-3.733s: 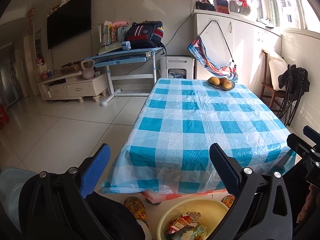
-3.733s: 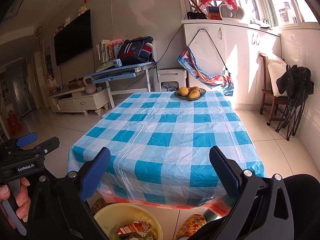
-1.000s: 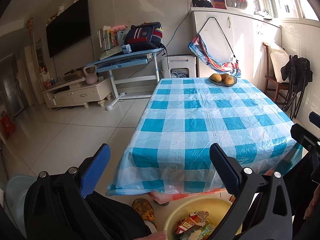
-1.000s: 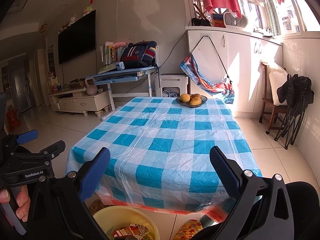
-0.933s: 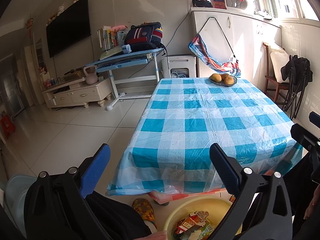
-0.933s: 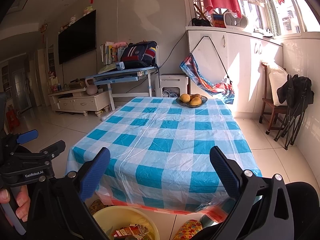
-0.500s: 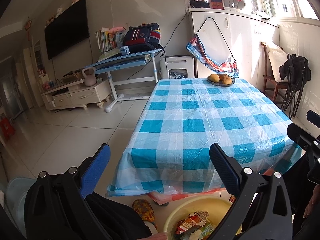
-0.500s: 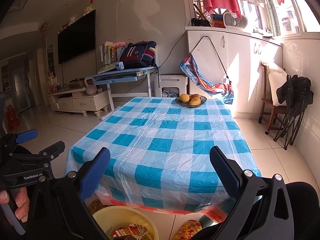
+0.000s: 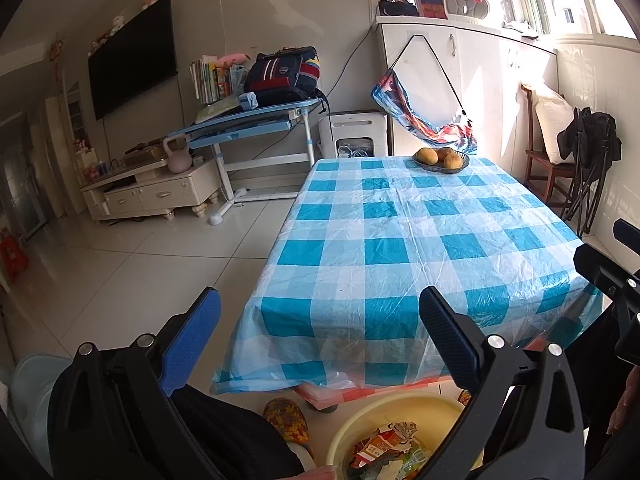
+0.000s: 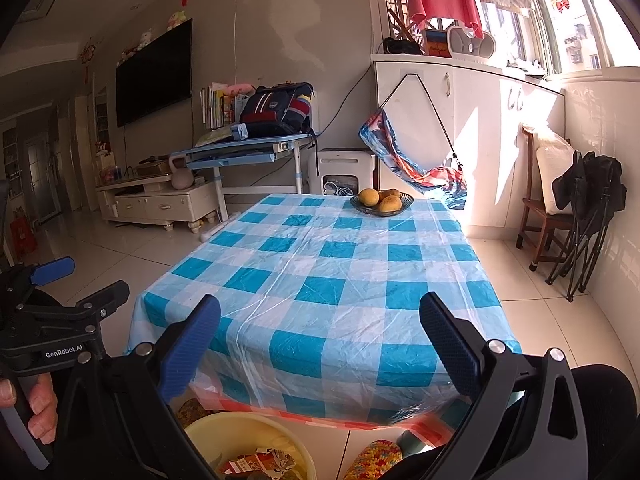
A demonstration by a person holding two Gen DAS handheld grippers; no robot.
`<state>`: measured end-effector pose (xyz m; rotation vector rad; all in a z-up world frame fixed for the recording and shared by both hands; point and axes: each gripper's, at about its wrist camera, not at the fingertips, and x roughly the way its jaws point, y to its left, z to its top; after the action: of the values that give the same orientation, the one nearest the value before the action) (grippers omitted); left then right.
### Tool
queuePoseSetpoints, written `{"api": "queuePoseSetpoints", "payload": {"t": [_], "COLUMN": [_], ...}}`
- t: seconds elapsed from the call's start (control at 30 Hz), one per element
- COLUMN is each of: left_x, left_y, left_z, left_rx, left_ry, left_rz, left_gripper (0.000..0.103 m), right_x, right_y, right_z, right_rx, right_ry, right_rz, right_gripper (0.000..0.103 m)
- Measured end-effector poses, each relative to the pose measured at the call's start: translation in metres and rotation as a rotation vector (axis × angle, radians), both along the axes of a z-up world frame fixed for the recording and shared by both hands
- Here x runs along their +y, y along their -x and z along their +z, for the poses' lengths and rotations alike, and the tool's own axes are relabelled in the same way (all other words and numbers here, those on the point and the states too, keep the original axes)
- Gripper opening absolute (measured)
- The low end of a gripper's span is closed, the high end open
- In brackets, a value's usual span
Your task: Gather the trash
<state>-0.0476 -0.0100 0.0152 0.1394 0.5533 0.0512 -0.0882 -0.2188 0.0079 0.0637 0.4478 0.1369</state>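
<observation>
- One surface (image 9: 384,248) under a blue-and-white checked cloth — the only one of its kind here.
- One dark fruit bowl (image 10: 381,203) at its far end, holding three yellow-orange fruits (image 10: 369,197) as far as can be told.
- One yellow basin (image 9: 384,416) on the floor, with a heap of crumpled wrappers (image 9: 384,452) inside — too jumbled to count.
- Two claws: the left claw (image 9: 316,340) and the right claw (image 10: 318,340), each with two fingers spread wide apart.
- One television (image 10: 154,72) on the wall.
- One backpack (image 10: 276,110) on the blue desk.
- One wooden chair (image 10: 540,216) beside the window wall.
</observation>
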Motion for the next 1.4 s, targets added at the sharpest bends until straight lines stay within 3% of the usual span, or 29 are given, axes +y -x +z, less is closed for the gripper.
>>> {"api": "queuePoseSetpoints", "payload": {"t": [1.4], "left_x": [-0.01], "left_y": [-0.003], "left_z": [-0.003], "left_rx": [0.014], "left_ry": [0.017], "left_rz": [-0.003], "left_gripper": [0.096], "right_x": [-0.003], "right_y": [-0.002], "right_z": [-0.002], "right_rx": [-0.001], "right_ry": [-0.009], "right_rz": [-0.004], "right_gripper": [0.095]}}
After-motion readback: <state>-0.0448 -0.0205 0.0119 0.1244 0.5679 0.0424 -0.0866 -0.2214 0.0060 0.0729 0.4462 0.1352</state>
